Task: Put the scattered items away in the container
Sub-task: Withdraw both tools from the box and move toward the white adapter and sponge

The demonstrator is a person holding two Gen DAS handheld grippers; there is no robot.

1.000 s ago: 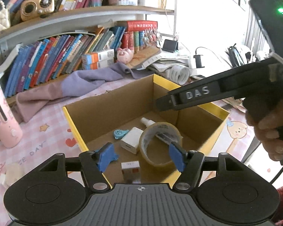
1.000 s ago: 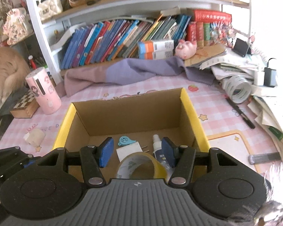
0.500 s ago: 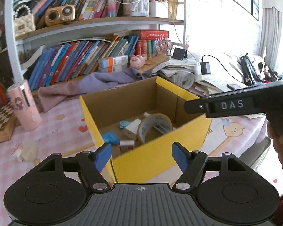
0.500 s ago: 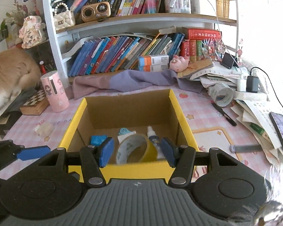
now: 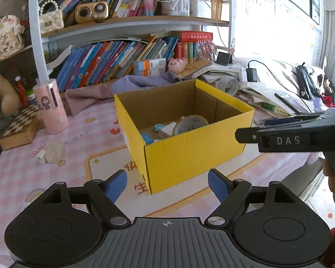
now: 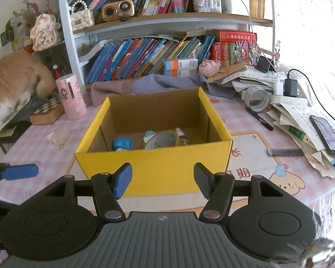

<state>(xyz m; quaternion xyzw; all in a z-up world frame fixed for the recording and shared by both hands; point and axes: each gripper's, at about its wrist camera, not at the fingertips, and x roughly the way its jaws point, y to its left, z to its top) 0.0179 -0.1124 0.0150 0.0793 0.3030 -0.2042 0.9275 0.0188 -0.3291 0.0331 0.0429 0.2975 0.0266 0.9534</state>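
Observation:
A yellow cardboard box stands on the pink table. Inside it lie a roll of tape, a small white bottle, a blue packet and a light-blue item. My left gripper is open and empty, held back from the box's near corner. My right gripper is open and empty in front of the box's near wall; its body shows at the right in the left wrist view.
A white crumpled item lies on the table left of the box. A pink cup, a chessboard box, a purple cloth, papers, a phone, a pen and bookshelves surround it.
Both grippers have pulled back and away from over the box, both open and empty. The box interior now shows from farther off.

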